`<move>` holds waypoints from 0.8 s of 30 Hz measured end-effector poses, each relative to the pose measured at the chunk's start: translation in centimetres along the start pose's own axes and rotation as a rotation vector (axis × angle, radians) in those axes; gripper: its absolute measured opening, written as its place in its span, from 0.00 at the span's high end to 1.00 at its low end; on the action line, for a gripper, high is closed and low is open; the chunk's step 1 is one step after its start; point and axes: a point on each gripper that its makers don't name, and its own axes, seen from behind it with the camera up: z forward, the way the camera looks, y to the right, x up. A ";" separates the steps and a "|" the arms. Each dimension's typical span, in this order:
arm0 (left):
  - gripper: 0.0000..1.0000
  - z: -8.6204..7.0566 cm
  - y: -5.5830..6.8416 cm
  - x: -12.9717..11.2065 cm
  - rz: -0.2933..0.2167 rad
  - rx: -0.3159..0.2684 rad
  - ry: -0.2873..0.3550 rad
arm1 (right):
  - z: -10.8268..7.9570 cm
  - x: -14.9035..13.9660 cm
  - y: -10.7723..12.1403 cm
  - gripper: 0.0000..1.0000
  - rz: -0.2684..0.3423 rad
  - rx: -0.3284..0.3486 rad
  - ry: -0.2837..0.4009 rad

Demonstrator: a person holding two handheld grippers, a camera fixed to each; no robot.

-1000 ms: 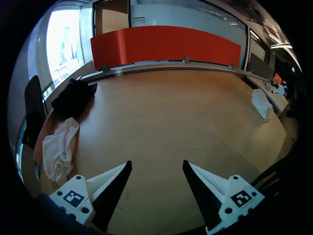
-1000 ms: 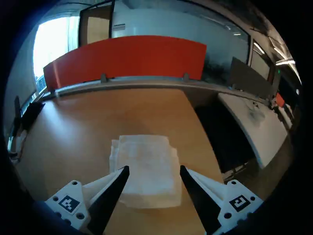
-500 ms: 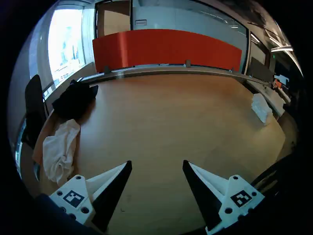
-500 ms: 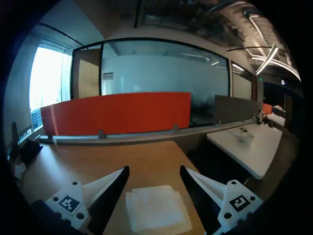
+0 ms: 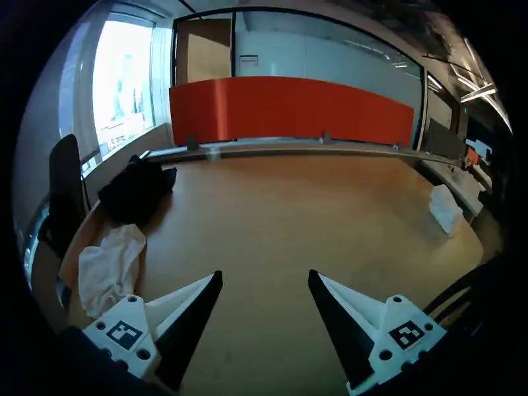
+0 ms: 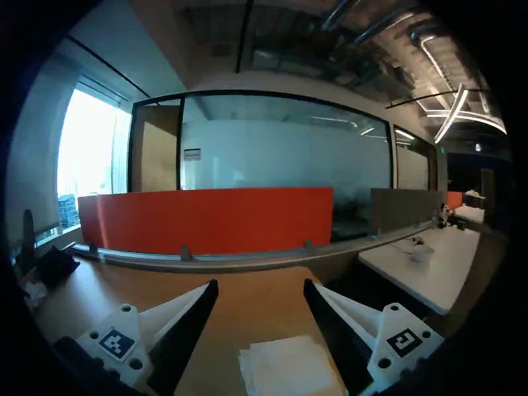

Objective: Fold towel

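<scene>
Up close, found the left gripper [image 5: 264, 273] spread wide and holding nothing, poised over the bare wooden desk [image 5: 284, 224]. Noted a crumpled white cloth [image 5: 109, 267] just beyond the finger at lower left, lying at the desk's left edge, with a black bundle [image 5: 137, 190] heaped just behind it and a dark chair [image 5: 66, 185] beside both. Spotted the folded white towel [image 5: 446, 210] well apart from these, at the desk's far right edge. Saw an orange partition [image 5: 290, 109] running along the back of the desk, then a bright window [image 5: 122, 86] farther off at left. Likewise found the right gripper [image 6: 260, 282] spread wide and empty, with the folded white towel [image 6: 290, 366] lying flat on the wood low between its fingers, gripped by neither. Made out a white desk [image 6: 429, 254] to the right across a dark gap, and a glass wall [image 6: 284, 155] beyond the partition.
</scene>
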 end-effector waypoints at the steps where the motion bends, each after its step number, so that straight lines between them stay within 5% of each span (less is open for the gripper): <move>1: 0.03 0.1 -0.2 0.8 -0.001 0.004 0.022 | 0.0 -0.1 -0.4 0.00 0.000 0.005 0.000; 11: 0.03 0.6 -2.0 8.6 -0.024 0.033 0.229 | -0.5 -0.4 -5.1 0.00 0.003 0.071 -0.011; 24: 0.04 0.7 -5.0 16.8 -0.019 0.063 0.405 | -0.6 1.6 -11.2 0.00 0.005 0.140 0.016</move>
